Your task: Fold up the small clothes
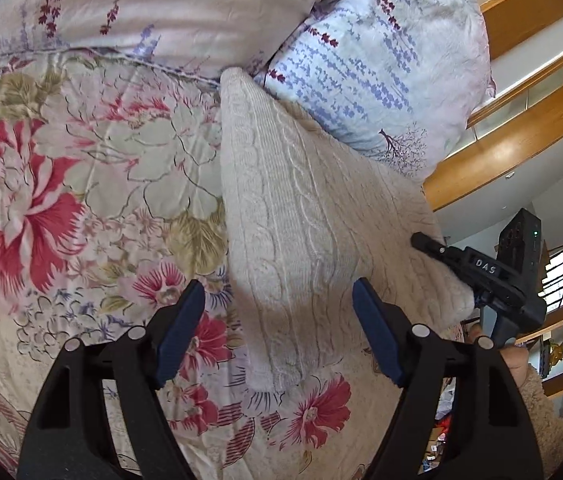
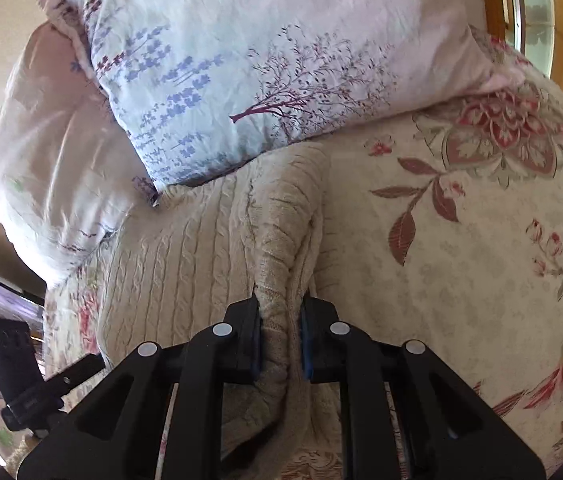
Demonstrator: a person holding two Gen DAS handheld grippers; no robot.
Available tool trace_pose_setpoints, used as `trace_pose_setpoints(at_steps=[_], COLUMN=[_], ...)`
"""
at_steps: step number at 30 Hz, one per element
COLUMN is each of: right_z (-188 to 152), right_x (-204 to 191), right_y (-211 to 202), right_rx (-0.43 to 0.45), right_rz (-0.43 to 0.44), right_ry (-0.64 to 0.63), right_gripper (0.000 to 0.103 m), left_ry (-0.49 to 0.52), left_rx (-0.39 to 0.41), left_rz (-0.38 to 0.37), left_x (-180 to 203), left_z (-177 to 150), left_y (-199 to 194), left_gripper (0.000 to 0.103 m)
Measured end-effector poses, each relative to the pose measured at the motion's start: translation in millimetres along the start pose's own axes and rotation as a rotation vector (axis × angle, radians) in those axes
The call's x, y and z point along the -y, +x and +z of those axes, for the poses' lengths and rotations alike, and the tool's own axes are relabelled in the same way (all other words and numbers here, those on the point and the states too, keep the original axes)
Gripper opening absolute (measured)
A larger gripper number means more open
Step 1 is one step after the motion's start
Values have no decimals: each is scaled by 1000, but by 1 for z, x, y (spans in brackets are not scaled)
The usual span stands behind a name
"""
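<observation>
A cream cable-knit sweater lies on the floral bedspread, its far end against a pillow. My left gripper hovers over the sweater's near end with its blue pads wide apart; the knit lies between them and the left pad stands clear of it. In the right wrist view my right gripper is shut on a bunched ridge of the sweater, which rises up from the bed into the pads. The right gripper shows at the sweater's right edge in the left wrist view. The left gripper shows at the lower left.
Two flower-print pillows lie at the head of the bed, beyond the sweater. Wooden shelving stands to the right of the bed. A hand in a fuzzy sleeve holds the right gripper's handle. The bedspread spreads to the right.
</observation>
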State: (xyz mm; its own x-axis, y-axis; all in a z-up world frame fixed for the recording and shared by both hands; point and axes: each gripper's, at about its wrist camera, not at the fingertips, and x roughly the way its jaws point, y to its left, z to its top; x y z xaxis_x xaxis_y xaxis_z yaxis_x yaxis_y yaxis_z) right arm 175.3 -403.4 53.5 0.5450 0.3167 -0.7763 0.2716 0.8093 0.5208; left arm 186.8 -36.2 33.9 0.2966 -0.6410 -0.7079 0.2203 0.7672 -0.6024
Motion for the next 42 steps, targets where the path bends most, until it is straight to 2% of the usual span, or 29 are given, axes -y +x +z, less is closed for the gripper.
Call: trace_pose_setpoints(at_steps=[2,3,5,7,9,11,14,19,20,21,22,23,24,25,28,30,35,42], right_z=[2,3,4,2,1,0,-6,-18,-20,-25,-28,-33,-35,-37,-31,-28,-43,-63], right_x=[-3,-5,4,18,26,34,40,32,29,23,18,12,7,7,9,5,15,24], right_y=[-10,-10,6,12,7,1,-12,-40,-41,-42,-41,-39,-37,-39,-64,-76,-59,-37], right_rx=[54,61,-9,-57,-58,-73,-91,-81,-84,-89,-94,-102,-106,-93,19,64,-7,-63], right_rz=[43,5,-37,10,49,92,141,161,162,161,148,114,76,55,85,56,-72,-127], right_ry=[-5,-34,-17,65,133,191,246,199,184,156,126,75,33,21,45,15,-52,-56], right_gripper=[15,15,17,21,38,49,50,49,49,44,35,11,10,10,10,9,9,9], left_ry=[0,-1,-3,-1,-1,-10,-29,-24,-25,-23,-18,-11,-11,-15,4,30,65,41], left_rx=[-7,-14,-34,-49,-58,-73,-79,-100,-108,-108,-104,-104,-103,-106,-101,-93,-109,-124], left_rz=[-5,-7,-12,-23,-35,-48,-62,-68,-72,-65,-61,-55,-48,-56,-83,-105,-101,-78], left_x=[0,0,0,0,0,-1,-3,0,0,1,2,2,0,-1,-1,0,-5,-13], left_z=[-2,-3,-4,-7,-9,-12,-17,-20,-21,-22,-22,-21,-20,-18,-16,-15,-19,-29], left_y=[1,3,6,7,7,6,3,0,0,0,-1,-1,-2,-3,-10,-16,-18,-11], left_gripper=[74,74,74,73,73,71,68,52,50,45,35,29,20,17,15,14,14,14])
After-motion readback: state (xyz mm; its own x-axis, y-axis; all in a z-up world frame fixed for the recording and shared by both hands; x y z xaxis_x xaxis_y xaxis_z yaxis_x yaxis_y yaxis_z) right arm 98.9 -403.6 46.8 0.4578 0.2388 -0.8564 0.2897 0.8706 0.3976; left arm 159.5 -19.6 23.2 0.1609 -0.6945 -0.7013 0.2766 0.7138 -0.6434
